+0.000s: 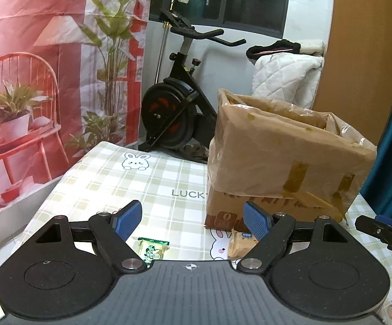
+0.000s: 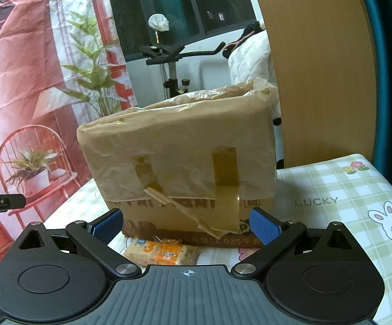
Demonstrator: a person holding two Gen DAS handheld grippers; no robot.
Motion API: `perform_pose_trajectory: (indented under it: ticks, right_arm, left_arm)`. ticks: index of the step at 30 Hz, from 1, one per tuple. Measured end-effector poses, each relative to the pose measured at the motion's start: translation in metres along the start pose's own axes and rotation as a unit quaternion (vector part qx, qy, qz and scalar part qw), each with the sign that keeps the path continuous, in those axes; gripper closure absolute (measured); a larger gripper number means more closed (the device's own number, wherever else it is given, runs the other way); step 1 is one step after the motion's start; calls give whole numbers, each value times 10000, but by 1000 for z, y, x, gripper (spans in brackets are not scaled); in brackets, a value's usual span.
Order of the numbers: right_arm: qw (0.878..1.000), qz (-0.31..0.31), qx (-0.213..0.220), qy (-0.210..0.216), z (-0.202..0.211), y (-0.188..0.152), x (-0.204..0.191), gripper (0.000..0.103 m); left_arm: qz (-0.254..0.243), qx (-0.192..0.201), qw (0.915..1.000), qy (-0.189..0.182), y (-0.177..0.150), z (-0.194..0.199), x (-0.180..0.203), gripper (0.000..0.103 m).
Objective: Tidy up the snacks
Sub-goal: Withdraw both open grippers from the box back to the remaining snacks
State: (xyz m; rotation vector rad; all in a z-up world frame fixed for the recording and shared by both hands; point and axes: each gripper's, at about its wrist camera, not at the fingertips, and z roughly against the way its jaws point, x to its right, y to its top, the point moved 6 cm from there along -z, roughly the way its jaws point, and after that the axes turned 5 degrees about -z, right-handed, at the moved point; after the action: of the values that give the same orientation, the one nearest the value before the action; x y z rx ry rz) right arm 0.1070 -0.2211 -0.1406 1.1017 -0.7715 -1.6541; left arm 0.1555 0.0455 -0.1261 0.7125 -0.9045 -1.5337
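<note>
Blue-padded jaws of the left gripper (image 1: 193,220) stand wide and empty above a green snack packet (image 1: 152,252) on the checked tablecloth (image 1: 152,178), while the right gripper (image 2: 187,223), equally wide and empty, hovers over an orange snack packet (image 2: 163,253) lying against the cardboard box (image 2: 179,162) (lined with a brown bag), an exercise bike (image 1: 179,100) behind
</note>
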Motion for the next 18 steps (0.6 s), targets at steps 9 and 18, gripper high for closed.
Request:
perform_pose_trajectory:
  ticks: [9, 18]
  right_arm:
    - [9999, 6, -94, -61, -8, -7, 0, 4]
    - [9995, -86, -313, -61, -20, -21, 4, 4]
  left_arm:
    - [28, -12, 9999, 113, -5, -3, -8, 20]
    - [190, -82, 9990, 409, 2, 6, -58, 20]
